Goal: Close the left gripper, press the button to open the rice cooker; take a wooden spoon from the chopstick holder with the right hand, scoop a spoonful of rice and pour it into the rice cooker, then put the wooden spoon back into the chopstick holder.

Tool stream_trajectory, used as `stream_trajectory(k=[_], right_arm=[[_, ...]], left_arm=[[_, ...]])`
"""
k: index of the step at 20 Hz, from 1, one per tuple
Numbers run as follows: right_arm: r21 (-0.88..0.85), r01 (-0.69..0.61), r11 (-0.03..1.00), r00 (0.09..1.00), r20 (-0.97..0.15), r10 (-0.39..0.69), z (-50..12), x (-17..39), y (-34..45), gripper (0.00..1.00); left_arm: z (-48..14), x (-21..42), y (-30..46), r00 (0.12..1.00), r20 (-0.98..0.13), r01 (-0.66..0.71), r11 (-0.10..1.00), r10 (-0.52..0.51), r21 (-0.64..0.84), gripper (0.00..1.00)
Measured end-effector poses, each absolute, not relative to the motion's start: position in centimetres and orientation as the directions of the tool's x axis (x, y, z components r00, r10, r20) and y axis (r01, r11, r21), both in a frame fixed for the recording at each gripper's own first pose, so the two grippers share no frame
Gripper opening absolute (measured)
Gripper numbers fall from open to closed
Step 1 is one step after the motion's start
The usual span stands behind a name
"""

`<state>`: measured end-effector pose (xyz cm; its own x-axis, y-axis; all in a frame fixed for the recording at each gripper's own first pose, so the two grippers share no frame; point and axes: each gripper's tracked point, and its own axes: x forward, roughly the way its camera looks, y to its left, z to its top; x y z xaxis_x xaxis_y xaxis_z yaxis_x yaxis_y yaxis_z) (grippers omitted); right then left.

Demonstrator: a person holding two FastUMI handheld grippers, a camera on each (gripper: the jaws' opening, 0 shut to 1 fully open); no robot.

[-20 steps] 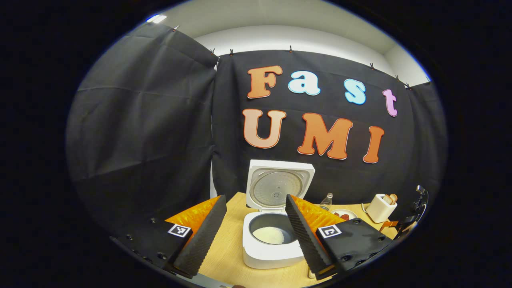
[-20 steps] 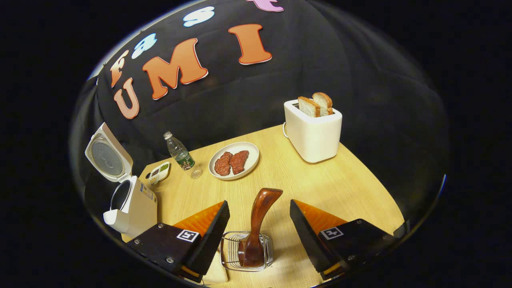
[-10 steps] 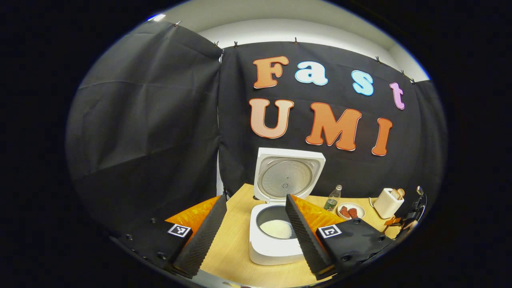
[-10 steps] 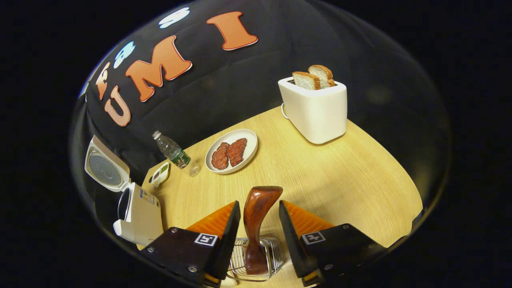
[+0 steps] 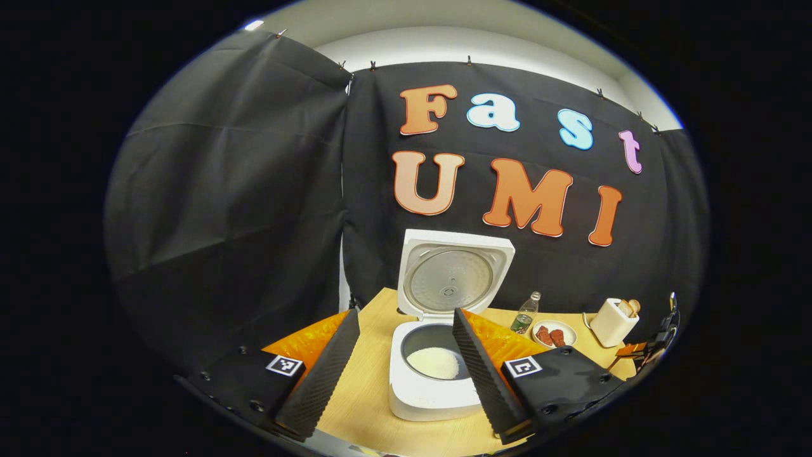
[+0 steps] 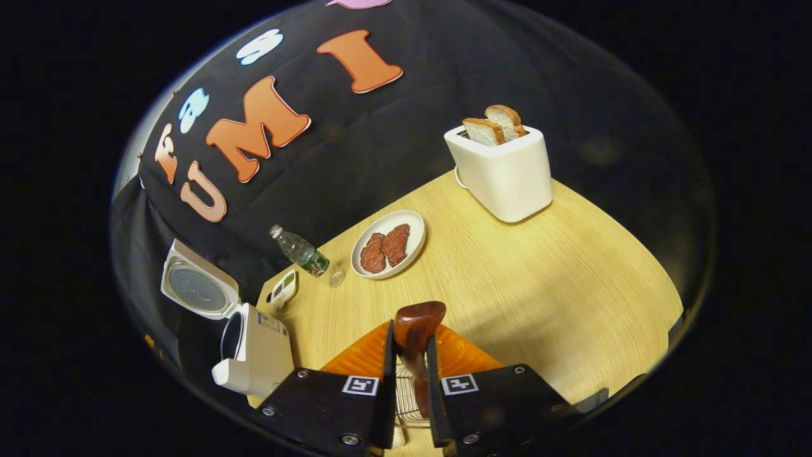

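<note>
Right gripper (image 6: 407,374) clenched on wooden spoon (image 6: 415,330) handle, both fingers pressing it; spoon upright in wire chopstick holder (image 6: 406,397) under fingers. Rice cooker (image 6: 254,346) left of holder, lid up. Plate (image 6: 388,244), bottle (image 6: 304,256), toaster (image 6: 501,168) beyond holder on table (image 6: 539,285). Left gripper (image 5: 396,362) released, fingers wide apart, nothing held, just before cooker; rice (image 5: 432,363) in pot

The right tool (image 6: 408,374) hides most of the chopstick holder (image 6: 403,397) and the wooden spoon's (image 6: 415,327) lower part.
</note>
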<state>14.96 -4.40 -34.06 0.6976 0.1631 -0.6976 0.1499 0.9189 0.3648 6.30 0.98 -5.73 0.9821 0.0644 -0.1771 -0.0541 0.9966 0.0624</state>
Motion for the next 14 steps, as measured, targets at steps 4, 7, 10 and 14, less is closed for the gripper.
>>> stream_trajectory(k=[4, 7, 10, 14], right_arm=[[0.314, 0.137, 0.939, 0.729, -0.674, 0.119, -33.2, 13.9, -4.1, 0.11], [0.292, 0.128, 0.948, 0.77, -0.632, 0.091, -31.0, 13.7, -3.4, 0.04], [0.237, 0.087, 0.968, 0.816, -0.574, 0.068, -27.4, 13.3, -2.1, 0.04], [0.159, 0.022, 0.987, 0.885, -0.462, 0.054, -21.4, 12.1, 0.7, 0.04]], left_arm=[[-5.7, 6.4, 0.5, 0.982, -0.183, -0.023, 0.997, 0.037, 0.076, 1.0], [-5.3, 6.4, 0.6, 0.983, -0.182, 0.001, 0.997, 0.013, 0.073, 1.0], [-4.5, 6.2, 1.1, 0.985, -0.173, 0.023, 0.998, -0.013, 0.06, 1.0], [-3.9, 5.8, 1.9, 0.985, -0.168, 0.051, 0.997, -0.042, 0.051, 1.0]])
